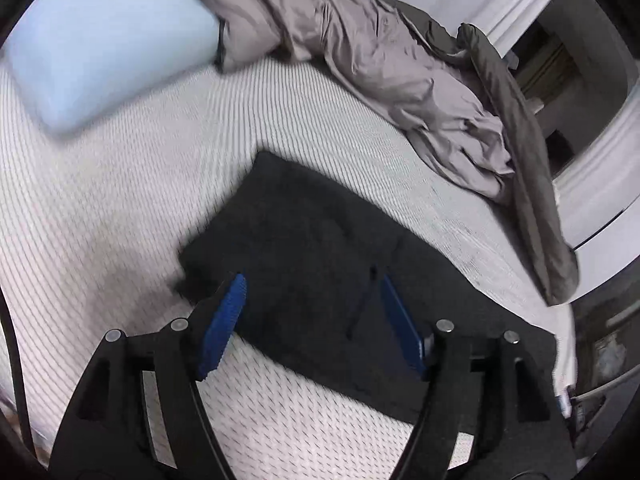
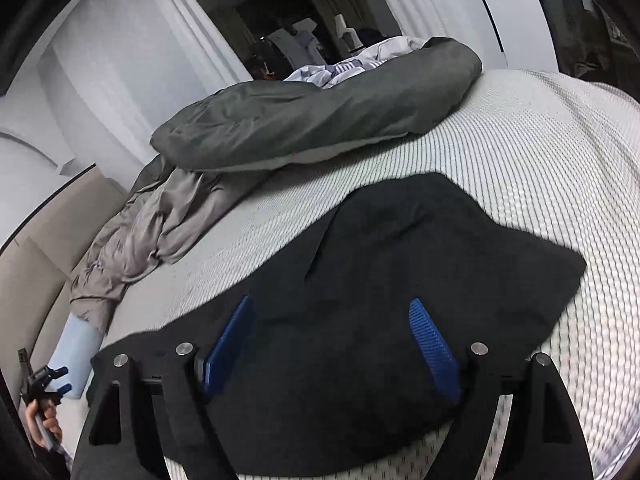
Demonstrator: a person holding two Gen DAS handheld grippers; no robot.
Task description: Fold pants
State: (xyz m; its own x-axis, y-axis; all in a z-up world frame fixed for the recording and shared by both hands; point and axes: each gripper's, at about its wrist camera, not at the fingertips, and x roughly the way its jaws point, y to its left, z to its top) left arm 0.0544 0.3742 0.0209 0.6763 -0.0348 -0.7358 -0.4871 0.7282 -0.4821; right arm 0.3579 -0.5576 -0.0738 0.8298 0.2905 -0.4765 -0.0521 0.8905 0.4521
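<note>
Hovering over one pair of black pants (image 1: 316, 248), the left gripper (image 1: 310, 312) has its two blue-padded fingers (image 1: 222, 320) spread wide, nothing between them. The pants lie flat in a folded, roughly rectangular shape on the white ribbed mattress (image 1: 120, 200), near its edge. In the right wrist view, the right gripper (image 2: 332, 344) likewise stands wide apart above the same dark cloth (image 2: 400, 272), its two blue pads (image 2: 434, 348) clear of any hold; whether they touch the fabric cannot be told. Beyond the pants, one crumpled grey duvet (image 1: 380, 60) runs along the far side of the bed, with its darker grey face (image 2: 312, 124) turned up. One pale blue pillow (image 1: 100, 48) rests at the far left, blurred. Farthest back, white panelled walls (image 2: 120, 60) frame one dark doorway (image 2: 296, 20).
</note>
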